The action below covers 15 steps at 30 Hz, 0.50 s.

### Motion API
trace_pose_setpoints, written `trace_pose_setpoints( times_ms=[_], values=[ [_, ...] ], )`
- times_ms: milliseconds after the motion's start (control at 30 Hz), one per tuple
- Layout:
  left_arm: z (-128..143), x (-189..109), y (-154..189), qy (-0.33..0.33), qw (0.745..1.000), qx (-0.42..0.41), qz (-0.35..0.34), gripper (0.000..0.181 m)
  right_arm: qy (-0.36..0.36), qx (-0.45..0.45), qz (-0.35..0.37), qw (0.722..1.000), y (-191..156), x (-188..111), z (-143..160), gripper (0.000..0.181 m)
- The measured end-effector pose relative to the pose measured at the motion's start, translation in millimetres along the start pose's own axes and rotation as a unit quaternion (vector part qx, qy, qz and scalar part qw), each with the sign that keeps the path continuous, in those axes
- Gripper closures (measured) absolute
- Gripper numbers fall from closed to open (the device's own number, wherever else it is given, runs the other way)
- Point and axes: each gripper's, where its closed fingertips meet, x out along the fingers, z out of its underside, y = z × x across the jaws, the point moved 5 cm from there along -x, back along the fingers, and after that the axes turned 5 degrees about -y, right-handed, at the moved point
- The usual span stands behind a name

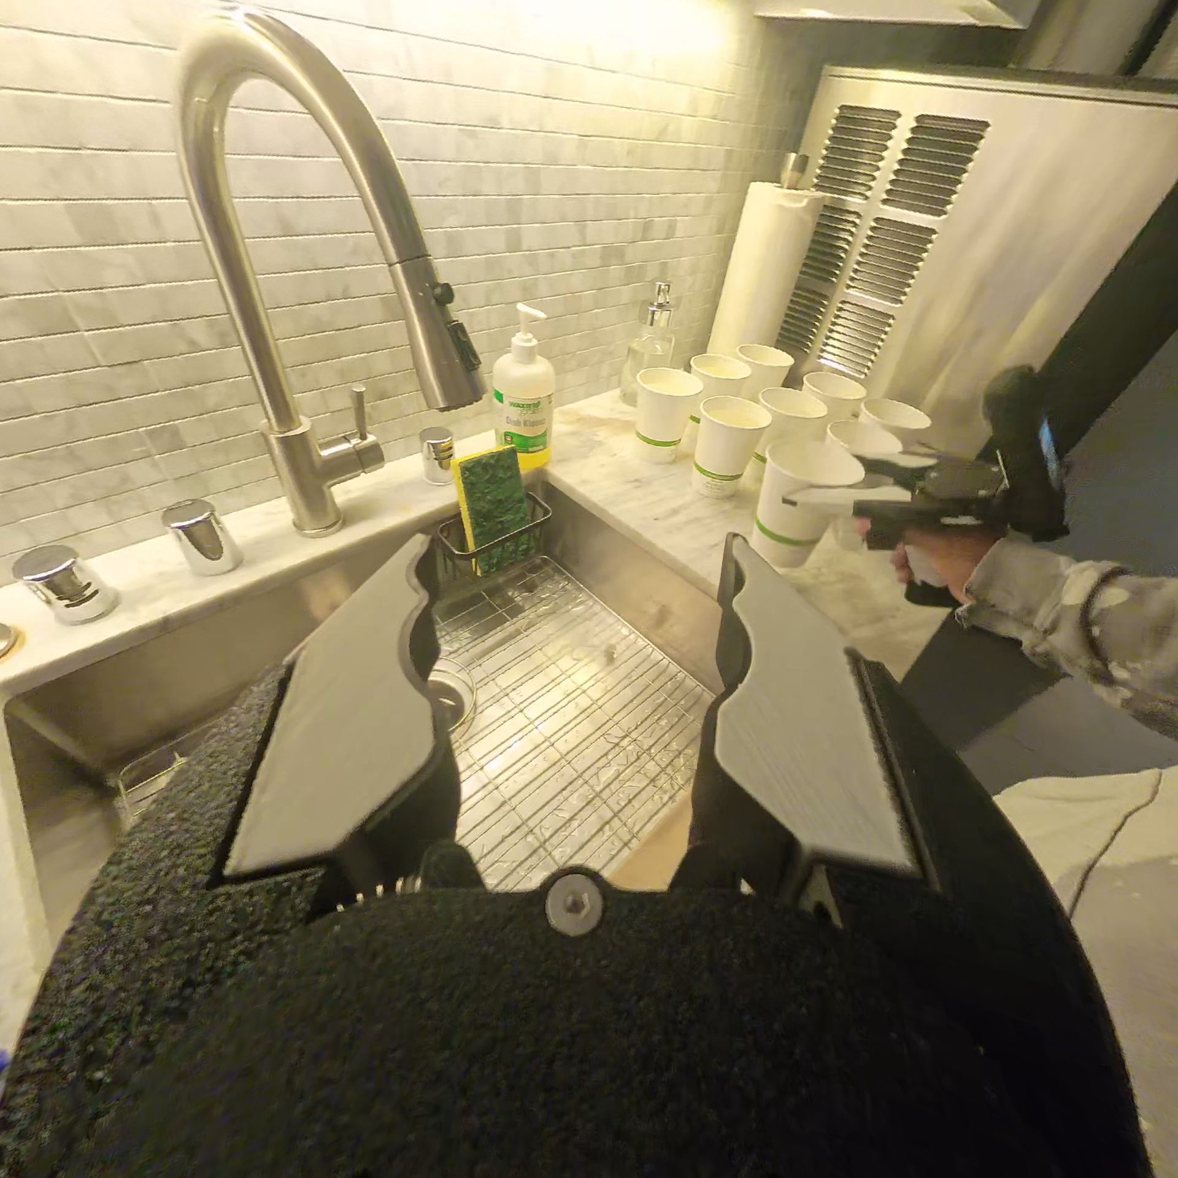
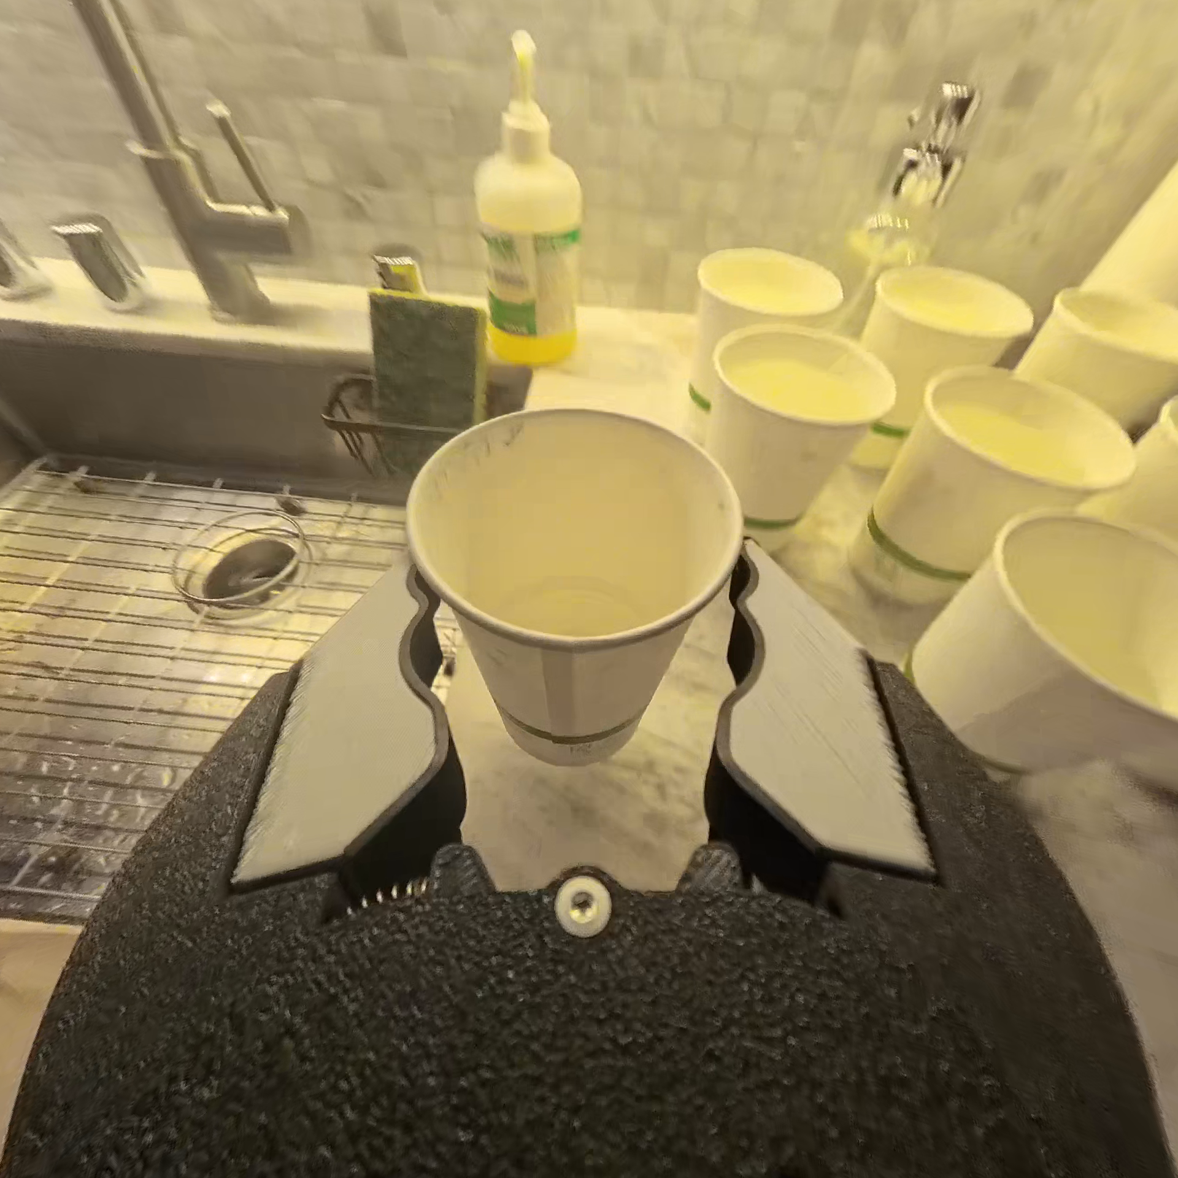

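Marble counter (image 1: 644, 503) under grey tile wall, steel sink (image 1: 644, 593) set in it with wire grid (image 1: 561, 701) on the bottom and drain (image 2: 245, 567) under the grid. Faucet (image 1: 299, 268) arches over the sink. Sponge (image 1: 494, 510), green face out, stands upright in a black wire caddy (image 1: 538, 510) on the sink's back wall. Soap bottle (image 1: 524, 395) on the counter corner just behind it. Cluster of white paper cups (image 1: 733, 440) with green bands on the counter to the right, several filled with pale liquid; paper towel roll (image 1: 758, 268) and clear dispenser (image 1: 650, 344) behind them.

Left gripper (image 1: 577, 574) hovers above the sink, jaws spread wide, nothing between them.

Right gripper (image 2: 577, 574) over the counter edge beside the sink, jaws pressed on a cup (image 2: 574, 574) just under its rim on both sides. Cup upright, lifted clear of the counter, looks near empty inside. From the left wrist view the same cup (image 1: 806, 510) hangs beside the cluster, nearest cups close by. Hand (image 1: 930, 574) in a patterned sleeve grips the right tool's handle.
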Motion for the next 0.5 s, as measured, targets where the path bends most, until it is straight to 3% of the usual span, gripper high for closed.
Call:
trace_pose_setpoints(
  times_ms=[133,333,500],
  values=[
    [-1,-3,-5,0.002,1.000,0.000,-0.012,0.094,-0.040,-0.001,0.010,0.999,-1,9,32,0.093],
    [-3,-5,-10,0.000,1.000,0.000,-0.021,0.094,-0.043,-0.003,0.025,0.999,0,10,40,0.093],
    [-7,-8,-23,0.002,0.999,-0.003,-0.033,0.093,-0.049,-0.005,0.021,0.999,-3,4,43,0.074]
  ],
)
